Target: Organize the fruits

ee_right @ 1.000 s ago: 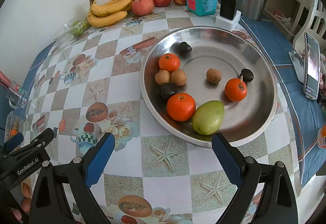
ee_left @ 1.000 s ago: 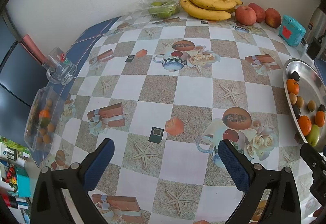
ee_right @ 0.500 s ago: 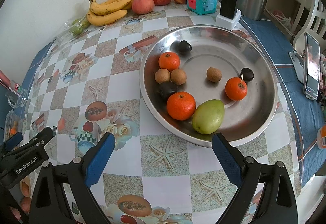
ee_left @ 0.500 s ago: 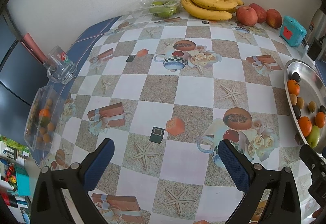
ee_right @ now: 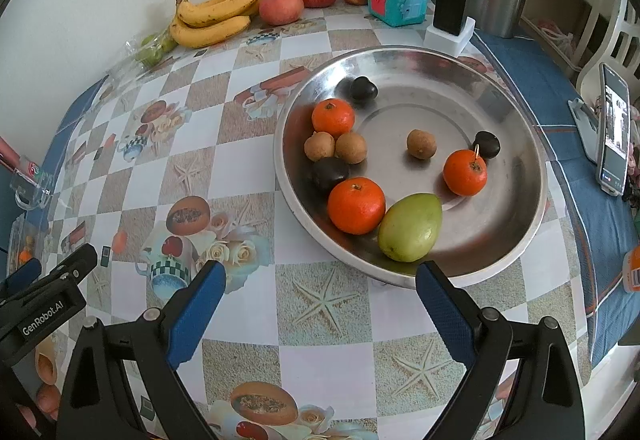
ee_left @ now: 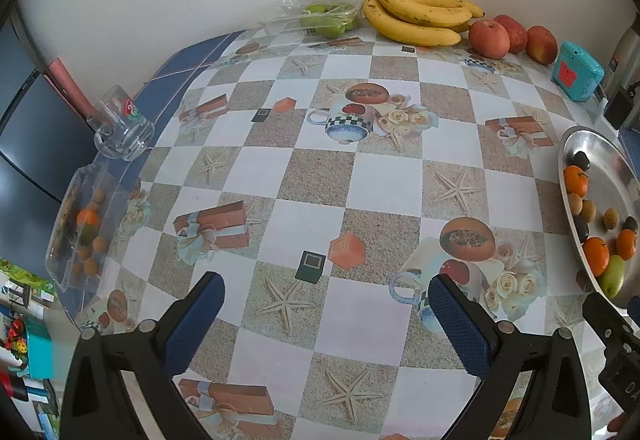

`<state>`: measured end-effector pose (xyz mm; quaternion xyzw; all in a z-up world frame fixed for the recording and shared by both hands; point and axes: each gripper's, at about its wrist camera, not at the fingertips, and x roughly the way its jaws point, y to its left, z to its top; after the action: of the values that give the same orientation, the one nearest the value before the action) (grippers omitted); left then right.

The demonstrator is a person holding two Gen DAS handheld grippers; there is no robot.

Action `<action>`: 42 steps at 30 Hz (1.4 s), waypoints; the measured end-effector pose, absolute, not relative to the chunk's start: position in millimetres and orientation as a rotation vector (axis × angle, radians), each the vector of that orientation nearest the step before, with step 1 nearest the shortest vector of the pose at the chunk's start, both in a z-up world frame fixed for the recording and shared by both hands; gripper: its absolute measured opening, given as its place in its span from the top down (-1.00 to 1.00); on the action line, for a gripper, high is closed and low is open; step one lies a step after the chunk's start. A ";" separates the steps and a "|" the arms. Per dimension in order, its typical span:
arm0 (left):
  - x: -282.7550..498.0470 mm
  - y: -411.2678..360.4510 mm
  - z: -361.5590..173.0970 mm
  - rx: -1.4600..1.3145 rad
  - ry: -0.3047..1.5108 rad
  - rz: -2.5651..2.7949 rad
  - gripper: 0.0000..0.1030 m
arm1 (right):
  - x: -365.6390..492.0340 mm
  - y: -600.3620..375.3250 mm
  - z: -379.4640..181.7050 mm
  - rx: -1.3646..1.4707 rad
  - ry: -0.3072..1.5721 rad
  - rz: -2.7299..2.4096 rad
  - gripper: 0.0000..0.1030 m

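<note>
Two grippers are hovering low over the checked, picture-printed tablecloth [ee_left: 384, 184], each with its blue-padded jaws spread wide and nothing between them. At the far left edge, a clear plastic clamshell box [ee_left: 80, 228] is holding several small brown fruits and an orange one, with a glass mug [ee_left: 122, 128] sitting just behind it. The left gripper [ee_left: 326, 310] is pointing over bare cloth, well apart from any fruit. Along the back wall, a clear tray of green fruits [ee_left: 326, 18], a bunch of yellow bananas [ee_left: 420, 18] and three red apples [ee_left: 512, 38] are lining up side by side. Further right, the right gripper [ee_right: 320, 288] is facing the round shiny metal dish [ee_right: 512, 224], its fingertips just short of the near rim. Three oranges, three small brown fruits, three dark round fruits and a green mango [ee_right: 412, 228] are lying mixed in that dish. Whether fruit is being gathered into the dish or sorted out of it, I cannot tell; the scene is fitting either. Any grasp there is calling for jaws centred on one fruit without nudging its neighbours.
</note>
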<state>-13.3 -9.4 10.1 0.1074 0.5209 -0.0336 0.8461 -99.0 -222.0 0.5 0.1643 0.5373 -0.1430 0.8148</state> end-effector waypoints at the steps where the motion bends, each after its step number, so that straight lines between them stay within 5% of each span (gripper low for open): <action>1: -13.3 -9.3 10.3 0.226 1.098 -0.071 -1.00 | -98.5 -221.9 0.6 0.350 1.147 -0.305 -0.87; 42: -15.0 -7.8 13.6 0.207 1.079 -0.070 -1.00 | -98.3 -223.9 -1.9 0.356 1.157 -0.312 -0.87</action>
<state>-15.0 -7.8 13.6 0.0984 0.5127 -0.0332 0.8522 -98.3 -223.9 -1.9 0.1664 0.5416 -0.1461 0.8110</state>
